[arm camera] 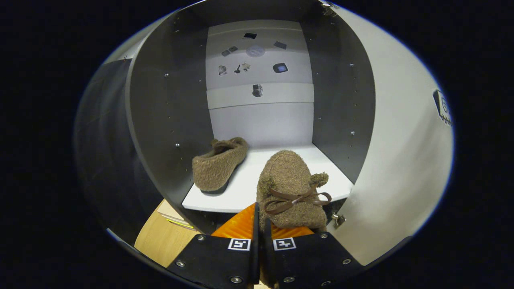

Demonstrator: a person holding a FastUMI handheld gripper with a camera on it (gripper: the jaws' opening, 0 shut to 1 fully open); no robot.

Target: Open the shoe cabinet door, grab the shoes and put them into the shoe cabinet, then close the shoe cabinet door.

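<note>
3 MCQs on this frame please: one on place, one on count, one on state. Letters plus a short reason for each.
1. Where is the loose slipper?
A. on the white shelf, left side
B. on the wood floor
C. hanging on the door

2. Slippers in view?
A. one
B. two
C. three

3. Cabinet door?
A. shut
B. open
C. removed

Key: 1A, the loose slipper lies on the white shelf by the left wall. 2B, that one plus the held slipper with a bow, pinched in the gripper. 3B, the door is swung out to the right.
</note>
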